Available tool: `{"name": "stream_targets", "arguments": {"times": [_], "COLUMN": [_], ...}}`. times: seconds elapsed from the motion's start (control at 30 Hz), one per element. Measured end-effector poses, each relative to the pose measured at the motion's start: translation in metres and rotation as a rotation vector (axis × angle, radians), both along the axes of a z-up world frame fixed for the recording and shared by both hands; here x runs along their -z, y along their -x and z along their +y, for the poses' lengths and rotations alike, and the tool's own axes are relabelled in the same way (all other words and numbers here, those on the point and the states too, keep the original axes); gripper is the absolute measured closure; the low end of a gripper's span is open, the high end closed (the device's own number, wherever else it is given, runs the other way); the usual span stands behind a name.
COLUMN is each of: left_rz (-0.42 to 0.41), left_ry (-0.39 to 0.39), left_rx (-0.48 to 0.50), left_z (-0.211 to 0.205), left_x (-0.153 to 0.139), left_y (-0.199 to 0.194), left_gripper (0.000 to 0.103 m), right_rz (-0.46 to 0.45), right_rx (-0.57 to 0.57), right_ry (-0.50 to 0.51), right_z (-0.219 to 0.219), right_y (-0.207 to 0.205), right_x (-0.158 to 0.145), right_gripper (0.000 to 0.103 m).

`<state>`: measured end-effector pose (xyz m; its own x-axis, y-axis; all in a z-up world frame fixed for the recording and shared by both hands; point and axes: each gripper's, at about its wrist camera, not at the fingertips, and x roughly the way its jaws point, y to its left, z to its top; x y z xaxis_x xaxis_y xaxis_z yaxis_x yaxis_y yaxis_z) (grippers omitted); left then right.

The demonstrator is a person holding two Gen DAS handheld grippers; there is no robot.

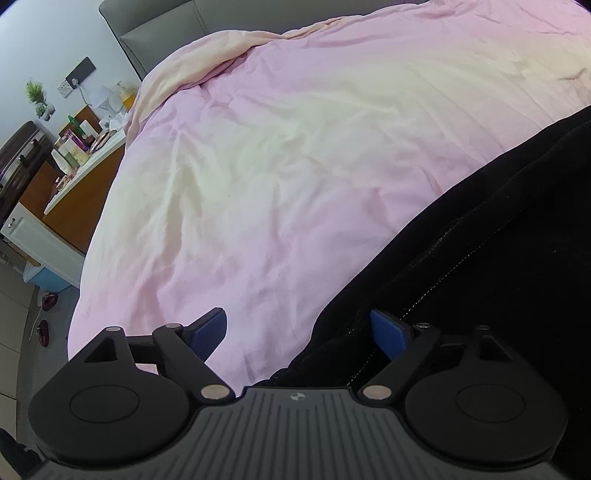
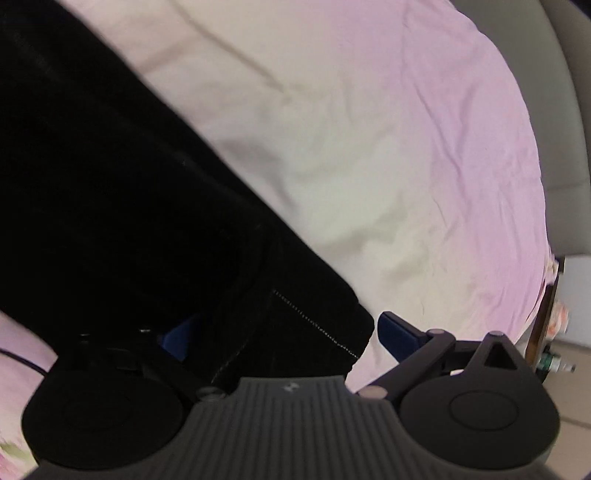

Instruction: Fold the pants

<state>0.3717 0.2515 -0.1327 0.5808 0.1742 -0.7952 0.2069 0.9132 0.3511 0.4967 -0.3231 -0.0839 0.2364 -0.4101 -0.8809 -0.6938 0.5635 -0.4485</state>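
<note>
Black pants (image 1: 480,240) lie on a pink bedspread (image 1: 277,166). In the left wrist view they fill the right side, with a stitched seam running down to the gripper. My left gripper (image 1: 299,330) is open, its blue pads wide apart; the pants' edge lies between them, close to the right pad (image 1: 388,332). In the right wrist view the pants (image 2: 129,203) cover the left half, a hem corner with white stitching at the bottom. My right gripper (image 2: 280,332) is open, straddling that corner. Its left pad (image 2: 181,336) is partly hidden by cloth.
A grey headboard (image 1: 155,33) stands at the far end of the bed. A cluttered wooden nightstand (image 1: 85,162) and a white drawer unit (image 1: 40,243) stand left of the bed. Shoes (image 1: 46,314) lie on the floor. The bed's right edge (image 2: 546,258) drops off to the floor.
</note>
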Motion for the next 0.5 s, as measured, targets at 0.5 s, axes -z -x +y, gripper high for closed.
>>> {"name": "stream_targets", "arguments": {"times": [0.5], "left_rz": [-0.048], "left_ry": [0.012], "left_rx": [-0.031], "left_z": [0.0], "left_x": [0.0], "left_y": [0.011], "left_gripper": [0.001], "right_rz": [-0.193], "right_rx": [-0.042], "right_ry": [-0.177], "right_z": [-0.019], "right_y": [0.144], "right_x": [-0.029], "right_gripper": [0.032]}}
